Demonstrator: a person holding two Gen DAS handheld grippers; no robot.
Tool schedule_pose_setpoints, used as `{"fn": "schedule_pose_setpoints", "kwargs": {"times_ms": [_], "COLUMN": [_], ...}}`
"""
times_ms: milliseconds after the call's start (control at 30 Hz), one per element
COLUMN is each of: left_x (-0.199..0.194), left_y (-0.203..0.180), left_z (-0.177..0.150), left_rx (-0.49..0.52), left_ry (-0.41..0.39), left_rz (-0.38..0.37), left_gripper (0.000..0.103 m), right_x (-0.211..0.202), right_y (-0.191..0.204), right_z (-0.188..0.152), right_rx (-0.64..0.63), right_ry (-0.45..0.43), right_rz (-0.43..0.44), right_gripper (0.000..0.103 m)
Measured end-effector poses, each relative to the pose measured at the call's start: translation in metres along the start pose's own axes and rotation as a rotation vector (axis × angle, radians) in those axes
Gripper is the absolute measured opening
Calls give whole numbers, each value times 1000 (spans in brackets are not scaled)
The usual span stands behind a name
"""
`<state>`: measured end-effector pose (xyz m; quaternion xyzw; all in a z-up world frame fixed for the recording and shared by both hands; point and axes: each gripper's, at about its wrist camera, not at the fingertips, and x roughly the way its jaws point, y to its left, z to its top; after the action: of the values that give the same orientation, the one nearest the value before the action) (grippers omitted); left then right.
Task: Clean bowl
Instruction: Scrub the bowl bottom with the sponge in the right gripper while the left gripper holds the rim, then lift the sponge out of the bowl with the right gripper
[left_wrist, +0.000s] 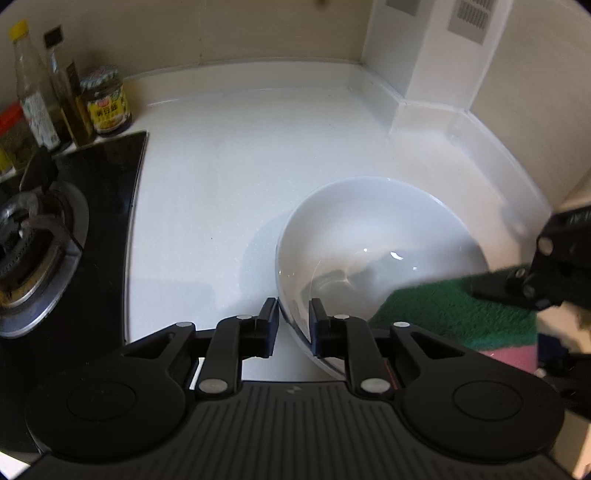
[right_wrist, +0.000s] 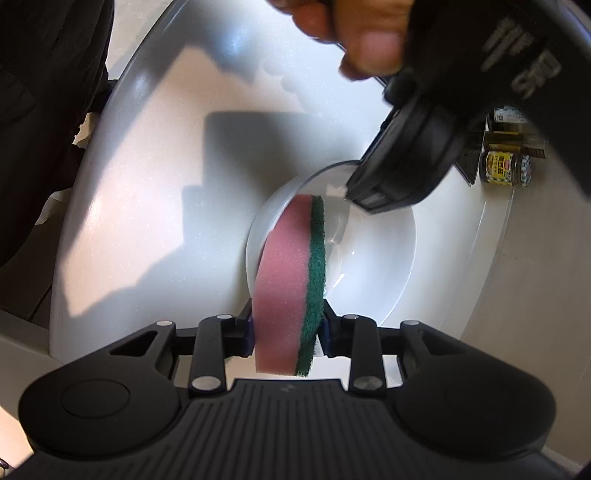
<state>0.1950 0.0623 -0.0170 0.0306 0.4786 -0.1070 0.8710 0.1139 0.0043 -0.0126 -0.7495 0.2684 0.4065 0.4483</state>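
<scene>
A white bowl (left_wrist: 369, 229) rests on the white counter (left_wrist: 229, 155). My left gripper (left_wrist: 293, 325) straddles its near rim, one finger outside the wall and one inside, shut on it. In the right wrist view the same gripper (right_wrist: 354, 195) pinches the bowl's (right_wrist: 373, 266) far rim. My right gripper (right_wrist: 288, 332) is shut on a pink sponge (right_wrist: 284, 280) with a green scouring face, held on edge. The sponge's far end reaches into the bowl, green face toward the inner wall. From the left wrist view the sponge (left_wrist: 443, 314) and right gripper (left_wrist: 532, 284) come in from the right.
A black gas hob with a burner (left_wrist: 37, 236) lies left of the bowl. Bottles and a jar (left_wrist: 107, 99) stand behind it by the wall. A boxed wall corner (left_wrist: 417, 55) rises at the back right. A person's hand (right_wrist: 362, 37) holds the left gripper.
</scene>
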Motion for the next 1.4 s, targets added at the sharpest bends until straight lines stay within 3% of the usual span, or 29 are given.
{"fn": "schedule_pose_setpoints", "kwargs": {"times_ms": [167, 267, 467, 633, 867, 1067, 1200, 1400], "left_x": [7, 8, -5, 1, 11, 8, -2, 1], "left_y": [6, 15, 19, 8, 16, 14, 18, 23], "left_z": [18, 27, 15, 10, 34, 32, 17, 18], "left_rx": [139, 81, -99, -72, 85, 33, -36, -17], "left_ry": [30, 30, 2, 7, 37, 12, -12, -5], "left_rz": [-33, -45, -52, -28, -40, 4, -11, -39], "left_gripper": [17, 18, 20, 19, 10, 10, 11, 10], "right_x": [1, 11, 11, 7, 6, 11, 11, 9], "right_y": [2, -11, -5, 1, 5, -1, -6, -13], "right_z": [-9, -23, -22, -14, -9, -18, -24, -35], "right_rx": [-41, 1, -7, -31, -75, -40, -15, 65], "right_ry": [11, 64, 51, 25, 11, 23, 19, -10], "right_rz": [-14, -27, -42, -43, -47, -49, -48, -45], "right_gripper": [28, 27, 27, 27, 27, 27, 27, 27]}}
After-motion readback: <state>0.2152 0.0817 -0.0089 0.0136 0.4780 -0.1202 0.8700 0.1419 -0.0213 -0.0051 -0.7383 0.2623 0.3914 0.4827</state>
